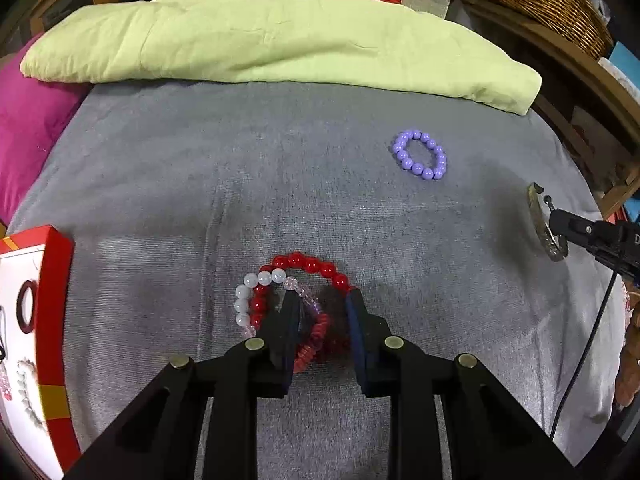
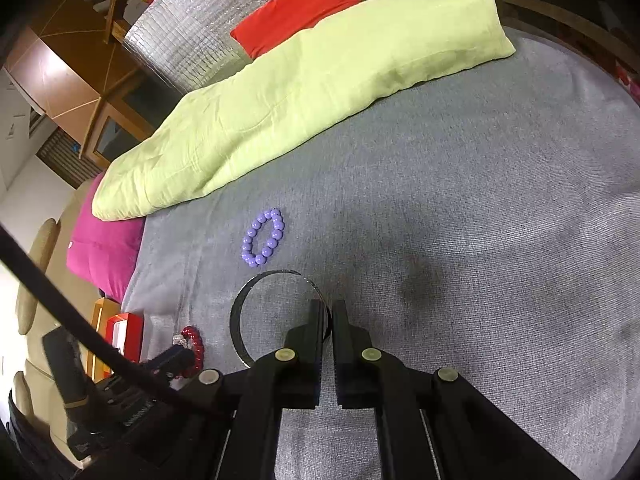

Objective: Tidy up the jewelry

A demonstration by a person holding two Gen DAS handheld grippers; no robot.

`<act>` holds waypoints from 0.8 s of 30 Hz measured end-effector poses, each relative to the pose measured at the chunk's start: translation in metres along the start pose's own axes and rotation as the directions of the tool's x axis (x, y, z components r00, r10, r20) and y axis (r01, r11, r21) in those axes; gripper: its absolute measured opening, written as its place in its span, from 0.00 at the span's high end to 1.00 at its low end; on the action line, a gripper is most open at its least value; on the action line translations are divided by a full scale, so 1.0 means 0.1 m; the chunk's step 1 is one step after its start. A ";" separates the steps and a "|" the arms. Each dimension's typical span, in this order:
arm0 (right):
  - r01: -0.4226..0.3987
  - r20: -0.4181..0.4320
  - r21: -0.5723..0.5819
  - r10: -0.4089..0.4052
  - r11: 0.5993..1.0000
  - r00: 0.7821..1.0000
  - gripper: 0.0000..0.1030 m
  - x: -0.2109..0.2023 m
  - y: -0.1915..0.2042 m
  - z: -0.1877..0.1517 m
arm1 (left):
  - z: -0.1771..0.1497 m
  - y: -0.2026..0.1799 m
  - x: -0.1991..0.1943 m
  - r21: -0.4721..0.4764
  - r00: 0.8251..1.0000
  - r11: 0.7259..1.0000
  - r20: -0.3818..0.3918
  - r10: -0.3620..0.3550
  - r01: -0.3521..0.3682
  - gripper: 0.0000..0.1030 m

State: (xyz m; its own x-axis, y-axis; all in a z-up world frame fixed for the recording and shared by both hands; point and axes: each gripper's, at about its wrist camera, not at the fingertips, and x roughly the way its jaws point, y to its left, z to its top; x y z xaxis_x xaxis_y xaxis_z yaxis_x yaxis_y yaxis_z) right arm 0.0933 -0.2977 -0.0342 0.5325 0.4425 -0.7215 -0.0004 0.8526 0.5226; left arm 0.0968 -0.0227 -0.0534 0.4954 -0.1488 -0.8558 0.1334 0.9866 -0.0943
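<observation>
1. In the left wrist view the left tongs sit at lower centre, pointing down at a heap of bracelets on the grey blanket. Their jaws stand a modest way apart.
2. Between those jaws lie a red disc-bead bracelet and part of a clear pink bead strand; whether the pads actually press on them cannot be told.
3. A red round-bead bracelet arcs just above the jaw tips, reaching the right jaw's tip. A short run of white beads lies just left of the left jaw.
4. The right tongs fill the lower centre of the right wrist view, clamped tight on the rim of a dark bangle. The ring of the bangle extends left and upward from the jaws, held on edge above the blanket.
5. A purple bead bracelet lies alone in the upper right of the left wrist view, well apart from the left tongs; in the right wrist view it sits just above the bangle.
6. A red-edged jewelry box sits at the left edge of the left wrist view, with a dark ring and pale beads inside.
7. A folded green quilt lies across the top of the blanket.
</observation>
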 end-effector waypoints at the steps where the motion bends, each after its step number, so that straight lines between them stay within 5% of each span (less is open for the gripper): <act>1: 0.001 0.000 0.001 -0.001 1.000 1.000 0.96 0.00 0.00 0.00 | 0.01 0.01 0.00 -0.011 1.000 1.000 -0.003 -0.001 0.001 0.81; 2: 0.001 0.000 0.003 -0.001 1.000 1.000 0.96 0.00 -0.01 0.00 | 0.02 0.04 0.03 -0.021 1.000 1.000 -0.017 0.010 -0.010 0.93; 13: -0.010 0.004 0.014 0.010 1.000 1.000 0.96 -0.02 -0.02 0.00 | 0.05 0.08 0.08 0.012 1.000 1.000 -0.025 0.012 -0.011 0.93; 24: -0.042 0.031 -0.013 0.042 0.999 0.999 0.96 -0.12 0.09 -0.02 | -0.06 0.18 -0.80 -0.065 0.984 0.995 0.167 -0.059 0.071 0.94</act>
State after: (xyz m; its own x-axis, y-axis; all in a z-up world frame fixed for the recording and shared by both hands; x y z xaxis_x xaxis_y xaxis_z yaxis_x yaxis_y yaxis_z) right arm 0.0850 -0.2952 -0.0218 0.5582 0.4690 -0.6844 -0.0335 0.8370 0.5462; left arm 0.0543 0.0077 0.0107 0.6234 -0.2159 -0.7515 0.1118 0.9759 -0.1876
